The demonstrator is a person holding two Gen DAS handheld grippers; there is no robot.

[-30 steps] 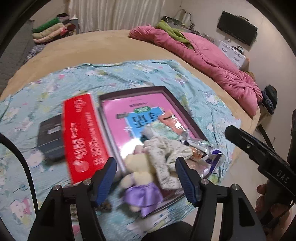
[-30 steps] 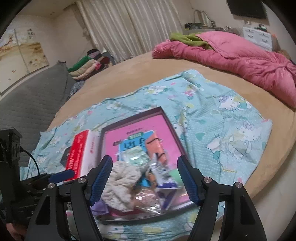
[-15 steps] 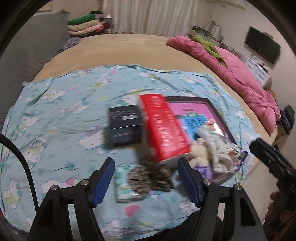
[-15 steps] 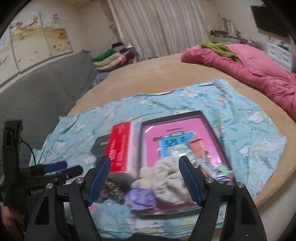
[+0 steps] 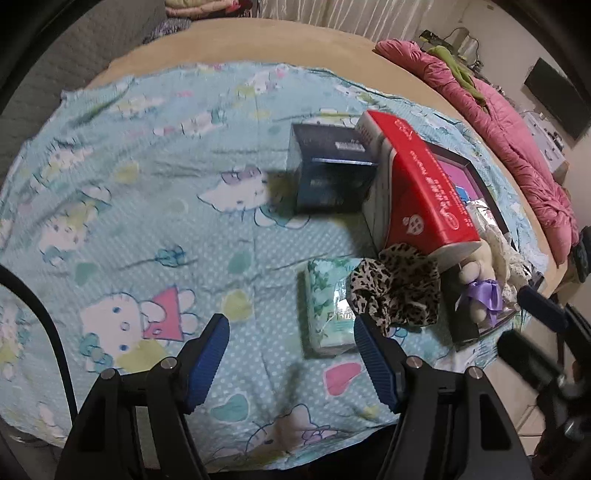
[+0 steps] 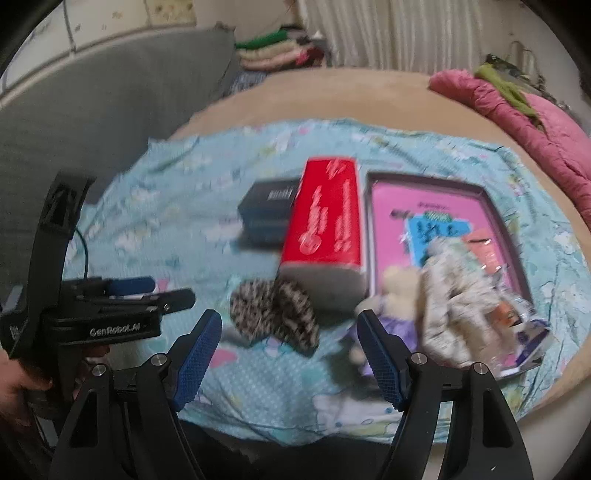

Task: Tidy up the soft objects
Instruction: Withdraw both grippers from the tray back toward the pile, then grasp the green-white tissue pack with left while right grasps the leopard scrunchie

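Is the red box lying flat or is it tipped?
Tipped. The red box slants in the left wrist view, its near end raised over the leopard scrunchie and leaning toward the dark box.

Home bedroom; round bed (image 6: 369, 85), pink duvet (image 6: 535, 122), curtains (image 6: 388, 33).

Bare sheet (image 5: 147, 229) lay open left of the dark box (image 5: 332, 173), while the red box (image 5: 421, 184), scrunchie (image 5: 395, 291), tissue pack (image 5: 325, 306) and plush (image 5: 476, 277) crowded the tray (image 6: 506, 236) side.
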